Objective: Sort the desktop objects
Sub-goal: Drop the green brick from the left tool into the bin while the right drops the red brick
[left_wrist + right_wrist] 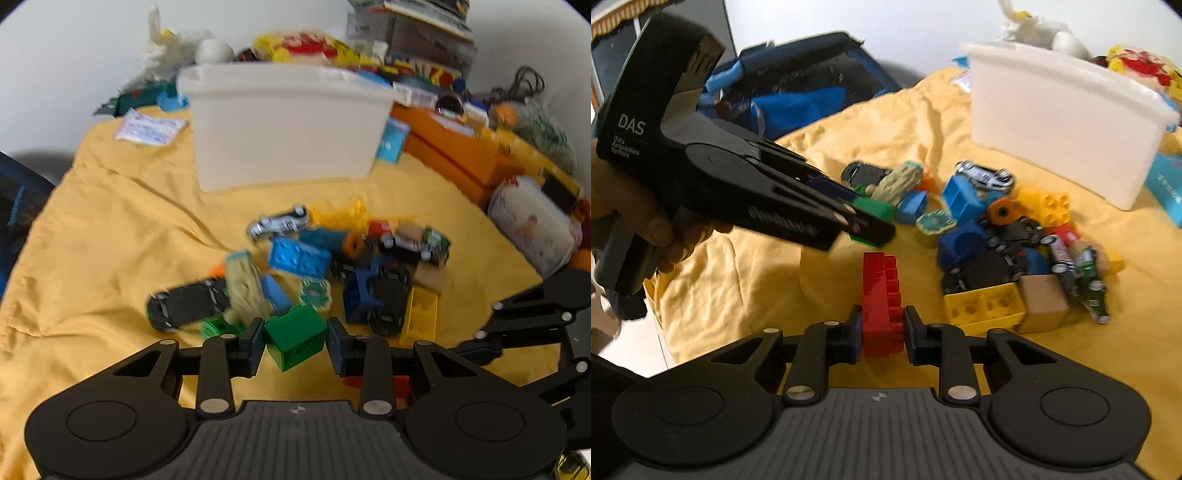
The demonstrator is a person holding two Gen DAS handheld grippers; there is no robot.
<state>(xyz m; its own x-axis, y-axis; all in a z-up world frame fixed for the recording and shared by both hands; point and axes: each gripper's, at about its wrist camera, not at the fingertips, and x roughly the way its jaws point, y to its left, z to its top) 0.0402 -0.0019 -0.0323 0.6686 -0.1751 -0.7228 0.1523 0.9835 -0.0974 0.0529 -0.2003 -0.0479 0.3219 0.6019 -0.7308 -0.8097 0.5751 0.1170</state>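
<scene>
Between the fingers of the left hand-held gripper (pixel 295 341) sits a green block (pixel 295 338), tilted on one corner, with the pads pressing its two flat side faces just above the yellow cloth (pixel 110 206) that covers the worktop. The right wrist view shows the same block poking out beyond the black fingertips. The right hand-held gripper (pixel 882 328) is drawn narrow on a red stepped brick (pixel 881 302), pinching its two broad faces while the studded edge points away from the camera.

Both pieces look like hard, hollow moulded plastic: light, rigid and unlikely to deform or break, yet smooth enough to twist or slip if caught on a corner. The green block's tilt suggests the grip is not square, so it may pivot when carried; flat parallel faces are the better hold. The red brick seems safest gripped low across its thick body, not on the studs.

Beyond them lies a loose pile: a blue brick (pixel 298 257), a yellow brick (pixel 982 308), a silver toy car (pixel 279 223) and a black toy car (pixel 188 304), which will roll. A white bin (pixel 284 125) stands behind, the likely drop place.
</scene>
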